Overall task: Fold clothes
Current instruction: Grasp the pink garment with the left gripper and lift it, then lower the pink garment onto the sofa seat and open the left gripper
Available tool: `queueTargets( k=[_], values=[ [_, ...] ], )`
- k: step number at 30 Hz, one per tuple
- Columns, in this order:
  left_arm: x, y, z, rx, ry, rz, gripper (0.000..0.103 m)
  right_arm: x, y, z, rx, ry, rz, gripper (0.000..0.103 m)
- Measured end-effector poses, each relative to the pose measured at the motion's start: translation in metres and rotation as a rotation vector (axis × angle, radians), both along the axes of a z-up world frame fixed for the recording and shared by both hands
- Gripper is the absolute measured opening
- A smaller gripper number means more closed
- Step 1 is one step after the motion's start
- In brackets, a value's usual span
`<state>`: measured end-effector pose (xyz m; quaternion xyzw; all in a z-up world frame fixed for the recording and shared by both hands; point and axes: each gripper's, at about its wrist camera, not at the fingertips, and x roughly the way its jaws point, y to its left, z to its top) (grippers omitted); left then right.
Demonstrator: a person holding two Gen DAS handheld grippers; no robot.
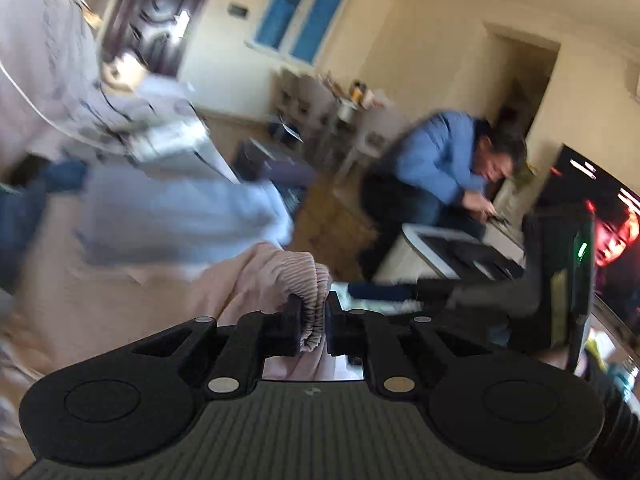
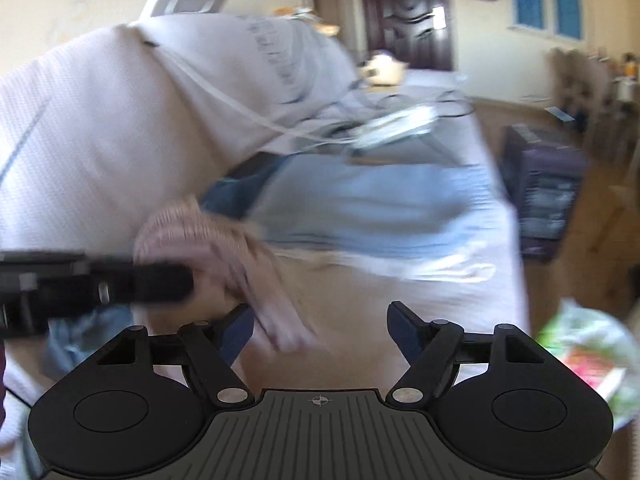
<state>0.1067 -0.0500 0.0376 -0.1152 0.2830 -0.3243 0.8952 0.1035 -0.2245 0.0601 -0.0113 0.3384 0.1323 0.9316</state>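
My left gripper [image 1: 313, 308] is shut on the gathered ribbed edge of a pink garment [image 1: 260, 276], which trails down to the beige bed. In the right wrist view the left gripper [image 2: 160, 282] reaches in from the left with the pink garment [image 2: 208, 236] bunched at its tip. My right gripper [image 2: 320, 320] stands open just in front; a fold of the pink cloth hangs beside its left finger [image 2: 240, 328], and nothing is pinched. A folded light blue stack [image 2: 360, 208] lies farther back on the bed. Both views are blurred.
A big pale quilted cover [image 2: 120, 120] rises at the left of the bed [image 2: 460, 300], with a white device and cables [image 2: 392, 128] behind. A dark case [image 2: 544, 192] stands on the floor, a plastic bag [image 2: 588, 360] nearby. A person in blue [image 1: 440, 168] bends beside a lit screen [image 1: 616, 232].
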Motion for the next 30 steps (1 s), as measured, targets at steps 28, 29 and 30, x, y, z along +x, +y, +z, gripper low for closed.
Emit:
queueTargets(
  k=[28, 29, 30],
  values=[
    [-0.019, 0.053, -0.086, 0.267, 0.236, 0.184, 0.052, -0.004, 0.020, -0.046, -0.236, 0.191, 0.225, 0.077],
    [-0.019, 0.052, -0.086, 0.270, 0.232, 0.182, 0.055, -0.004, 0.019, -0.045, -0.227, 0.198, 0.224, 0.077],
    [-0.019, 0.051, -0.086, 0.271, 0.229, 0.180, 0.056, -0.003, 0.018, -0.046, -0.221, 0.203, 0.222, 0.077]
  ],
)
